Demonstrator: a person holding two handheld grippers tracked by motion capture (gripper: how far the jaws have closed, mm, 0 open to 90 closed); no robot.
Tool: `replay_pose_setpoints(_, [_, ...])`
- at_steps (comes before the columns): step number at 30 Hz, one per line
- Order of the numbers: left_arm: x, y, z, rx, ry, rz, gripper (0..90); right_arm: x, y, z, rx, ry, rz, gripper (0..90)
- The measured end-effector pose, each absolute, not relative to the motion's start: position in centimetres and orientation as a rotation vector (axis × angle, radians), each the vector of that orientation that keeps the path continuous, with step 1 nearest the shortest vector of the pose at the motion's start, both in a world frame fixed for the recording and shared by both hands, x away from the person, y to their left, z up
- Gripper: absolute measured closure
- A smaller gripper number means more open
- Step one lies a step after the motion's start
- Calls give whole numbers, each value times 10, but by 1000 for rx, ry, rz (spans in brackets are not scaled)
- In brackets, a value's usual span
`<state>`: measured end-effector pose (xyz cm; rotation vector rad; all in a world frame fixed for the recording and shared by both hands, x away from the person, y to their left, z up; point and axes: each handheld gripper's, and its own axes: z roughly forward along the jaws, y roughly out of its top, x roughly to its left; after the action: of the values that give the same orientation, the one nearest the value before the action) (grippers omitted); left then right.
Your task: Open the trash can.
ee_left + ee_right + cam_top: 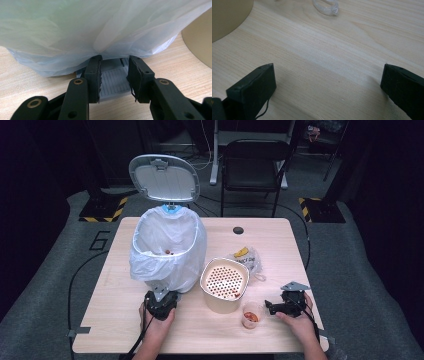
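Observation:
A pedal bin lined with a white bag [167,247] stands on the left of the table, its grey lid [164,177] raised upright. My left gripper [160,295] is at the bin's foot. In the left gripper view its jaws [113,61] are shut on the ribbed grey pedal [113,80], one on each side, under the hanging bag [100,27]. My right gripper [272,308] lies low at the front right, pointing left at a small clear cup [251,316] with orange-red pieces. Its jaws [328,67] stand wide open over bare wood.
A beige pot with a perforated insert [224,282] stands between the bin and the cup. A crumpled clear bag with something yellow [245,257] lies behind it. A few small pieces lie inside the bin. A black chair [252,167] stands beyond the table's far edge.

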<state>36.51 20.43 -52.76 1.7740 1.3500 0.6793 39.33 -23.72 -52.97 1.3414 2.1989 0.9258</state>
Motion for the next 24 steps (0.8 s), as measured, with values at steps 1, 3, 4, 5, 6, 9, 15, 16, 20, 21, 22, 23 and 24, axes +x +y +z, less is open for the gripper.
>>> replay_pose_setpoints(1, [365, 204, -528, 1775, 1348, 685, 632, 394, -238, -530, 1334, 2202, 926, 0])
replay_pose_setpoints(3, [365, 204, -528, 1773, 1352, 681, 632, 393, -238, -530, 1328, 2206, 928, 5])
replay_pose_setpoints(4, [365, 204, -528, 1772, 1351, 681, 632, 394, -238, -529, 1338, 2202, 928, 26])
replay_pose_setpoints(5, [365, 204, -528, 1775, 1351, 683, 632, 394, -239, -528, 1342, 2199, 920, 67])
replay_pose_setpoints(6, [365, 204, -528, 1763, 1355, 679, 632, 394, -242, -522, 1367, 2193, 918, 237])
replay_pose_setpoints(9, [365, 204, -528, 1772, 1352, 683, 632, 397, -245, -516, 1422, 2225, 898, 288])
replay_pose_setpoints(15, [365, 204, -528, 1773, 1352, 682, 632, 400, -247, -500, 1429, 2221, 925, 369])
replay_pose_setpoints(16, [365, 204, -528, 1769, 1354, 683, 632, 401, -247, -495, 1427, 2207, 928, 373])
replay_pose_setpoints(20, [365, 204, -528, 1760, 1354, 684, 631, 413, -246, -472, 1420, 2154, 1000, 387])
replay_pose_setpoints(21, [365, 204, -528, 1760, 1354, 684, 631, 413, -246, -472, 1420, 2154, 1000, 387])
replay_pose_setpoints(22, [365, 204, -528, 1771, 1351, 684, 631, 415, -245, -468, 1421, 2151, 1009, 391])
replay_pose_setpoints(23, [365, 204, -528, 1762, 1354, 682, 631, 420, -243, -461, 1411, 2155, 1024, 392])
replay_pose_setpoints(24, [365, 204, -528, 1762, 1354, 682, 631, 424, -241, -456, 1400, 2158, 1033, 392])
